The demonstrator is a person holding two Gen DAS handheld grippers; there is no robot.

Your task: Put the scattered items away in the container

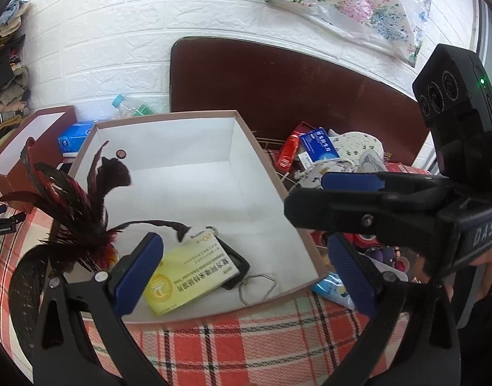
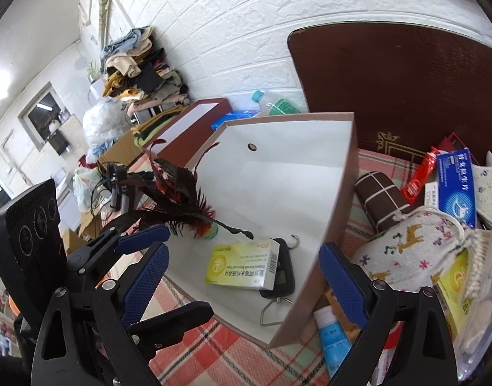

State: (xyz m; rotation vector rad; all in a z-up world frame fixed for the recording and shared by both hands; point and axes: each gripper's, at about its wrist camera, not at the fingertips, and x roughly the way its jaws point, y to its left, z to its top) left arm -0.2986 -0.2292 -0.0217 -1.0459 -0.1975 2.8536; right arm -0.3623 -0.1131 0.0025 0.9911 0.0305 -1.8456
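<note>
Both jaws released, the pile still to your right

Your left gripper (image 1: 242, 267) hangs spread over the box (image 1: 265, 167), grasping nothing; your right gripper (image 2: 242, 276) gapes astride its near wall; the blue tube (image 2: 332, 341) lies just right of that wall, lengthwise toward you, nearer your right.

A yellow medicine box (image 2: 242, 268) covers most of a black hanging scale (image 2: 283, 276); its display is unreadable.

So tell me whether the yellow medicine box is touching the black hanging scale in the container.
Touching. In the right wrist view the yellow medicine box lies on top of the black hanging scale, covering its left part; the left wrist view shows the same overlap.
</note>
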